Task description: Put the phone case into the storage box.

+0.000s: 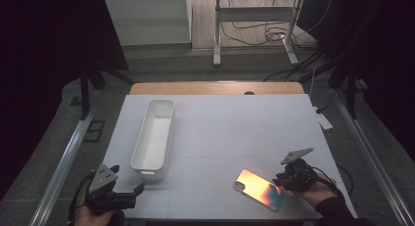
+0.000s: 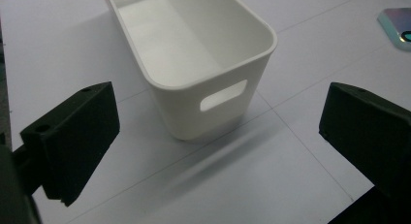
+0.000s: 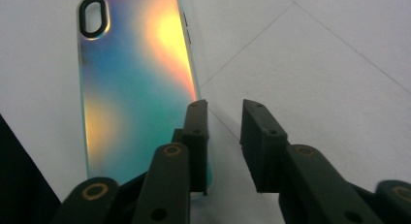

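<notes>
An iridescent phone case (image 1: 259, 188) (image 3: 131, 83) lies flat on the white table sheet (image 1: 235, 128) at the front right, camera hole toward the left. My right gripper (image 1: 278, 179) (image 3: 224, 107) hovers at its right end with the jaws a small gap apart and nothing between them; the left jaw hangs over the case's edge. A long white bin (image 1: 148, 173) (image 2: 213, 112) stands empty at the left. My left gripper (image 1: 128, 178) (image 2: 218, 146) sits at the front left, jaws wide open and aimed at the bin's near end with its handle slot. The case's corner (image 2: 397, 27) shows far right.
The wooden table edge (image 1: 215, 87) runs along the back. A white power strip (image 1: 324, 121) lies off the table's right side. Cables and metal stand legs (image 1: 217, 40) sit on the floor beyond. Dark curtains flank both sides.
</notes>
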A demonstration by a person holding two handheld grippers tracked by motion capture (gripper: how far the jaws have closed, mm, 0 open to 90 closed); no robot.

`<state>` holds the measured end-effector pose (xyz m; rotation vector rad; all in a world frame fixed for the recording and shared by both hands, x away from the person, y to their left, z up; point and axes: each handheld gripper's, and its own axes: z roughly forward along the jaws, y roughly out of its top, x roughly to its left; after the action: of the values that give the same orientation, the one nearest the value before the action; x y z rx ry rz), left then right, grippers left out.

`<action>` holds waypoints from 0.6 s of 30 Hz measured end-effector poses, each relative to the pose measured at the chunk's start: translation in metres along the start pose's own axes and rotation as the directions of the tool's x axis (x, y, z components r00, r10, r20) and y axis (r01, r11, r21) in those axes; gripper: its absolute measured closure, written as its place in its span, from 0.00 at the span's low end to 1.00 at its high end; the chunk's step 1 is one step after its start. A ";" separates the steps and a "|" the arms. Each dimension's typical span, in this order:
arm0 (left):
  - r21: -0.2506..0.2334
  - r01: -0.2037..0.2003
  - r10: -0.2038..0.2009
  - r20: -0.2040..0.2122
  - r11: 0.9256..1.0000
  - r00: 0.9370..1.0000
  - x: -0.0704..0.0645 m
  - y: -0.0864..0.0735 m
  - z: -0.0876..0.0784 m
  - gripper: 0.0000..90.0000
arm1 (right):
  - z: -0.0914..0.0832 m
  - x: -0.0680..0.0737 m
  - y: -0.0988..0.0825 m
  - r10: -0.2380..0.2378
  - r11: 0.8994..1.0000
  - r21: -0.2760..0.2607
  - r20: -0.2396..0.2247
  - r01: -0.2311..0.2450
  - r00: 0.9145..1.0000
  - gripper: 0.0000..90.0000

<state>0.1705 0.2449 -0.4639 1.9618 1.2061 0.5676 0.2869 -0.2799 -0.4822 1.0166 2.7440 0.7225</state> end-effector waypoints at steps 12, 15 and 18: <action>0.001 -0.001 0.001 -0.001 1.000 1.000 0.000 0.000 0.000 0.02 | -0.010 0.007 -0.002 -0.001 0.999 -0.042 0.027 0.002 1.000 0.51; 0.001 -0.001 0.001 -0.001 1.000 1.000 0.000 0.000 0.000 0.02 | -0.012 0.009 -0.003 0.001 0.999 -0.048 0.028 0.001 1.000 0.45; 0.001 0.000 0.000 -0.001 1.000 1.000 0.000 0.000 0.000 0.02 | -0.013 0.011 -0.003 0.005 0.998 -0.059 0.027 -0.004 1.000 0.39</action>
<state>0.1705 0.2448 -0.4638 1.9630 1.2071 0.5678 0.2733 -0.2803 -0.4715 1.0133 2.6815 0.7796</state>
